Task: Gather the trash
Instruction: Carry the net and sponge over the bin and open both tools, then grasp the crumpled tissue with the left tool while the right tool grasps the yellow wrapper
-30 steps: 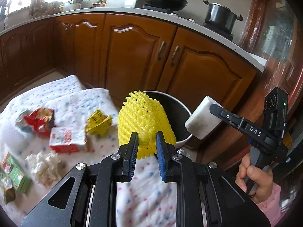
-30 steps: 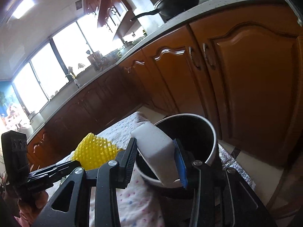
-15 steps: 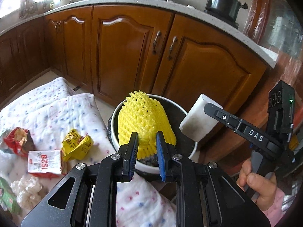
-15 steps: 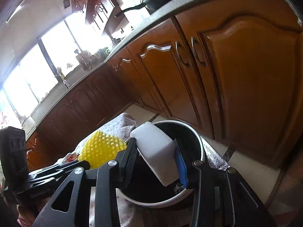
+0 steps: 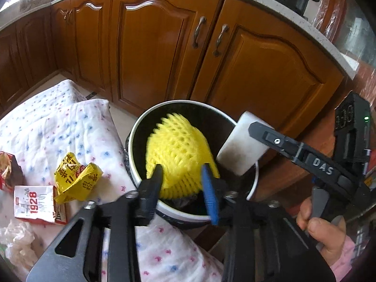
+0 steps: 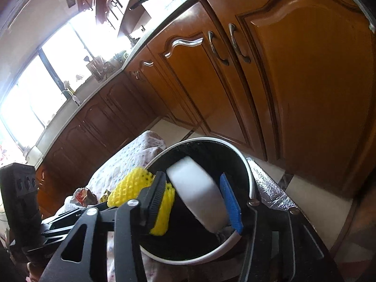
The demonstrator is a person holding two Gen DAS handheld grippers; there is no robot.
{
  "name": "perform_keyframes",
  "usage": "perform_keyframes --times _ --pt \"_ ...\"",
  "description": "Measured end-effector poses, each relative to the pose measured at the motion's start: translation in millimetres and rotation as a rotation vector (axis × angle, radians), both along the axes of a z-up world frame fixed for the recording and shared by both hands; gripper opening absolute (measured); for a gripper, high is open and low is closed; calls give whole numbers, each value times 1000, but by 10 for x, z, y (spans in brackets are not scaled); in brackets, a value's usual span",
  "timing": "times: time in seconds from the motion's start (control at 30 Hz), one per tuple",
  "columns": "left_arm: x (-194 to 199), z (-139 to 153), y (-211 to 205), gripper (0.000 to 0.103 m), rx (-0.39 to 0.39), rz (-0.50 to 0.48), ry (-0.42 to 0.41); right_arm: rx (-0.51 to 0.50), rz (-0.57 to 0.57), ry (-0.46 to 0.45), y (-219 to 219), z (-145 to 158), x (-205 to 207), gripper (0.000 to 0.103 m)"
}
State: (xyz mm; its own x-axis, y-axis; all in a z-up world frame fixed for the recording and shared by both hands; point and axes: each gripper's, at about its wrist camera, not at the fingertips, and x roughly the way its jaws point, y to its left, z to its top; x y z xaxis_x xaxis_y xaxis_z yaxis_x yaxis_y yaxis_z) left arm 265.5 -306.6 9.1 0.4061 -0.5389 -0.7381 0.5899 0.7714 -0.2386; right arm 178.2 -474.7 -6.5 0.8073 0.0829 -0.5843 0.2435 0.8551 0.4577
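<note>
Where the spotted cloth (image 5: 70, 127) lies nearest, a yellow wrapper (image 5: 75, 178), a red-and-white packet (image 5: 35, 202) and crumpled paper (image 5: 16, 239) sit left of the bin (image 5: 136, 145), whose rim touches the cloth; cabinet doors (image 5: 150, 47) stand close behind. Over the bin mouth, the left gripper (image 5: 183, 188) has just been opening, the yellow foam net (image 5: 178, 150) loose between its jaws. The right gripper (image 6: 195, 202), also just widening, has the white foam block (image 6: 197, 195) between parted jaws.

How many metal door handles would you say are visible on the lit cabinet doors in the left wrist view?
2: a handle left of the door seam, another right of it. Darker cabinets further left may hide more.
</note>
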Motion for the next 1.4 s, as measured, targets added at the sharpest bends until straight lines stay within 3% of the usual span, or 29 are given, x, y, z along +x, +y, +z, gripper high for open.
perform_keyframes --times 0.03,0.2,0.37,0.57,1.07,1.4 --pt "-10 11 12 50 -6 2 -2 -1 -4 -3 1 5 -15 64" --pt "-76 42 109 52 -24 4 -12 4 -14 -28 53 78 -129 64" --pt "-234 47 405 56 -49 43 -24 18 -22 -70 182 154 -283 83" --pt "-437 55 836 64 -55 137 -57 24 7 -98 490 189 -447 88" --pt "-777 -83 1987 67 -62 333 -73 10 127 -90 1315 102 -490 89" --pt "-895 -106 2447 70 -73 399 -71 -23 210 -44 1759 51 -351 89"
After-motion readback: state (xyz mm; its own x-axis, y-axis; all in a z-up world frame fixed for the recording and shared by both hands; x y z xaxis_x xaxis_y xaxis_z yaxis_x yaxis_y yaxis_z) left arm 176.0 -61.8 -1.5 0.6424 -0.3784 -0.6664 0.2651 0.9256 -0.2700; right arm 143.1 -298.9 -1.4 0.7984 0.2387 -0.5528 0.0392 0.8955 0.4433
